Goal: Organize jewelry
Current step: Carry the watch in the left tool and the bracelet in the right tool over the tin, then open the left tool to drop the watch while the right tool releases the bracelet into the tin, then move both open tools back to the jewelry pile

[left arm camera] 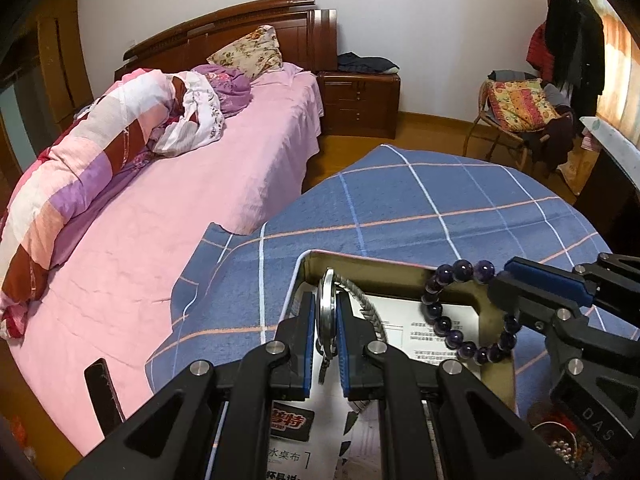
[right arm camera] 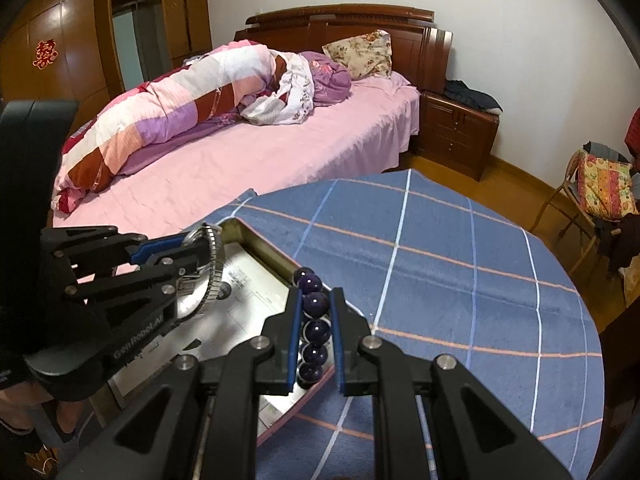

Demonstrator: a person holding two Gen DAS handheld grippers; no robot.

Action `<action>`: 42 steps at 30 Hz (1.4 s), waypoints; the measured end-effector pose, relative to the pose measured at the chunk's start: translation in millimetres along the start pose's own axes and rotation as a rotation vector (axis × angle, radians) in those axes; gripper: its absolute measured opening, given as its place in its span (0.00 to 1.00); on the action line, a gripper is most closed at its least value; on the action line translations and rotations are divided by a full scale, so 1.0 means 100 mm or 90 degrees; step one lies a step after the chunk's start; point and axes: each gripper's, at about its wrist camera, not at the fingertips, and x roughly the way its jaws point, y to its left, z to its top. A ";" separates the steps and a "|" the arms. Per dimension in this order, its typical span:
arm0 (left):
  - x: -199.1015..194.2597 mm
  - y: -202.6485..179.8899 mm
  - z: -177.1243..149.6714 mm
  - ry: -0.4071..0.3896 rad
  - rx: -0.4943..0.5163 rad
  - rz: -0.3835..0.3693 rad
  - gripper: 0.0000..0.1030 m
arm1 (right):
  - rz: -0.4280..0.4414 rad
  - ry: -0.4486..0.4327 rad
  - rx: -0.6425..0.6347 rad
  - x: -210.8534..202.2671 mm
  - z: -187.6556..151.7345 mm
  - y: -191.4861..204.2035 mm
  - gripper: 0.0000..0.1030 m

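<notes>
Over the box (left arm camera: 496,364), left gripper (left arm camera: 325,344) clamps the watch (left arm camera: 325,312).

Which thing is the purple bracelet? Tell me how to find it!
Find the blue checked tablecloth, then the open box on it. Above the box, the right tongs pinch the bead bracelet: round dark purple balls, unlike the silver metal-band watch beside it.

Pink bed (left arm camera: 224,168), floral pillow (left arm camera: 250,51), nightstand (left arm camera: 360,100), chair (left arm camera: 516,120)
</notes>
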 end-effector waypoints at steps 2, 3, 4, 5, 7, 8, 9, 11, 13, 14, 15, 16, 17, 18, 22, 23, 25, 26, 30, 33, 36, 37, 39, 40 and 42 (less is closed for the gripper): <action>0.00 -0.01 0.00 0.005 0.001 -0.003 0.09 | 0.000 0.005 0.002 0.03 0.00 0.00 0.16; 0.00 -0.02 0.00 0.007 0.003 -0.002 0.09 | 0.000 0.007 0.001 0.04 -0.01 0.00 0.16; 0.01 -0.02 -0.01 0.008 0.004 -0.001 0.09 | 0.002 0.010 0.002 0.05 -0.01 0.00 0.16; 0.00 -0.02 0.00 0.004 0.004 0.001 0.09 | 0.003 0.012 0.003 0.06 -0.02 -0.01 0.16; -0.02 -0.03 0.00 0.000 0.007 0.002 0.11 | 0.002 0.015 0.001 0.07 -0.04 0.00 0.16; -0.02 -0.02 0.00 0.001 0.008 0.005 0.15 | 0.002 0.016 -0.004 0.07 -0.05 0.01 0.16; -0.03 -0.02 -0.01 0.002 0.005 0.011 0.25 | 0.002 0.014 -0.007 0.06 -0.06 0.02 0.17; -0.07 0.01 -0.03 -0.008 -0.005 0.020 0.50 | 0.001 0.010 -0.002 0.03 -0.07 0.00 0.26; -0.15 0.06 -0.05 -0.024 -0.022 0.029 0.63 | 0.004 0.004 0.011 -0.01 -0.09 -0.04 0.37; -0.18 0.07 -0.06 -0.030 -0.027 0.023 0.63 | 0.005 0.002 0.014 -0.02 -0.11 -0.05 0.37; -0.21 0.08 -0.07 -0.032 -0.030 0.017 0.63 | 0.006 0.002 0.022 -0.04 -0.13 -0.07 0.38; -0.24 0.08 -0.08 -0.034 -0.034 0.020 0.63 | 0.009 0.002 0.030 -0.06 -0.15 -0.10 0.40; -0.28 0.09 -0.10 -0.038 -0.038 0.028 0.63 | 0.010 0.001 0.034 -0.07 -0.17 -0.11 0.45; -0.30 0.10 -0.11 -0.042 -0.041 0.030 0.63 | 0.010 0.000 0.038 -0.11 -0.20 -0.14 0.47; -0.49 0.10 -0.26 -0.061 -0.059 0.034 0.63 | 0.007 -0.002 0.046 -0.27 -0.34 -0.24 0.48; -0.52 0.09 -0.30 -0.064 -0.060 0.031 0.63 | 0.005 -0.002 0.051 -0.33 -0.38 -0.29 0.48; -0.58 0.03 -0.39 -0.067 -0.059 0.035 0.63 | 0.002 -0.003 0.069 -0.46 -0.50 -0.42 0.49; -0.62 -0.03 -0.44 -0.071 -0.056 0.031 0.63 | 0.001 -0.004 0.075 -0.50 -0.54 -0.46 0.51; -0.75 -0.24 -0.59 -0.081 -0.033 0.023 0.63 | -0.020 -0.013 0.109 -0.75 -0.78 -0.68 0.57; -0.84 -0.41 -0.67 -0.090 -0.016 0.009 0.63 | -0.032 -0.013 0.125 -0.87 -0.94 -0.77 0.57; -0.94 -0.55 -0.76 -0.099 -0.003 0.005 0.63 | -0.044 -0.013 0.137 -0.96 -1.08 -0.83 0.58; -0.96 -0.61 -0.80 -0.099 0.003 0.005 0.63 | -0.043 -0.013 0.143 -0.97 -1.12 -0.84 0.61; -0.98 -0.70 -0.85 -0.097 0.015 0.004 0.63 | -0.044 -0.014 0.152 -1.00 -1.22 -0.84 0.63; -0.98 -0.74 -0.88 -0.094 0.020 0.004 0.63 | -0.047 -0.012 0.154 -1.00 -1.27 -0.84 0.63; -0.98 -0.81 -0.93 -0.088 0.022 0.002 0.63 | -0.050 -0.008 0.155 -1.00 -1.35 -0.83 0.63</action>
